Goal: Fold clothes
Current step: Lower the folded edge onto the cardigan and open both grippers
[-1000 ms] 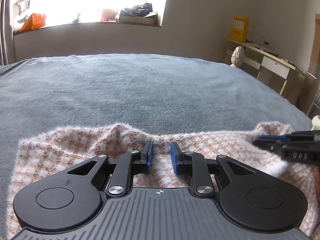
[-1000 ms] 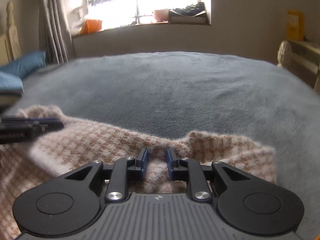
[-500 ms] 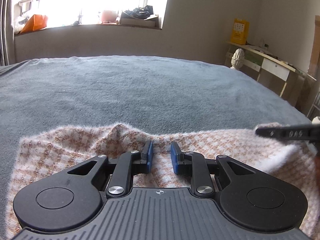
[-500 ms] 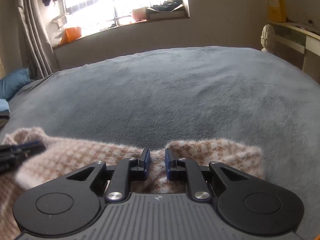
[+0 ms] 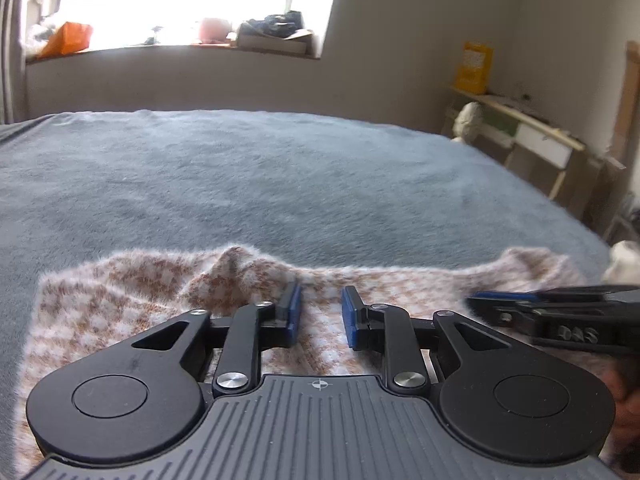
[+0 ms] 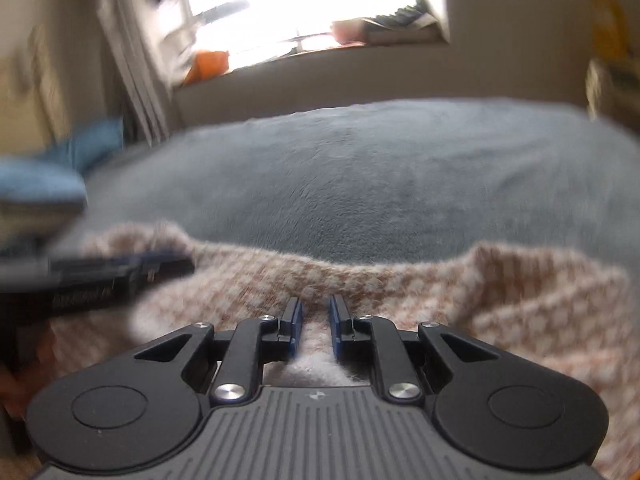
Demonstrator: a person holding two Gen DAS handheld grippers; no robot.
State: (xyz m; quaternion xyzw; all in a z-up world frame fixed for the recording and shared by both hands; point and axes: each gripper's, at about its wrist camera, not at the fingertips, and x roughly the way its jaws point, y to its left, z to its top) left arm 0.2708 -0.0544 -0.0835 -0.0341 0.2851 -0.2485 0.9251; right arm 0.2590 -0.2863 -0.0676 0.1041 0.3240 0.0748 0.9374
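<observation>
Nearest, L view: left gripper (image 5: 320, 312), black hard plastic w/ ribbed grey housing, blue rubbery pads. Jaws have just been opening; they stand apart over the sweater (image 5: 120, 300), flat knit showing in the gap btwn pads, not pinched. A small peaked fold of knit rises just beside the L pad.

R view (blurred): right gripper (image 6: 315, 320), same build, jaws narrow and clamped on a fuzzy white ridge of the sweater bunched up btwn the pads.

Sweater: fluffy, soft pile, tan-and-cream houndstooth check w/ whitish fuzzy hem. Lies at the near edge of the bed, spread side to side under both grippers. Its far edge is wavy, humped at both ends and dipping in the middle. Each gripper shows in the other's view, low over the knit, near one another; part of a hand shows behind each.

Beyond: bed cover (image 5: 280, 180), grey-blue plush, short nap, smooth and broadly flat, curving off at the edges. Lots of open room ahead of the sweater, across most of the bed.

L side of R view: blue pillow (image 6: 48, 176), soft, at the bed's edge; pale curtain (image 6: 132, 80) in vertical folds behind.

R side of L view: light wooden desk (image 5: 532, 128) w/ white drawer front, well apart from the bed; yellow box (image 5: 474, 68) above it.

Far: plain beige wall, windowsill (image 5: 160, 46) cluttered w/ small items, glass blown out bright.
</observation>
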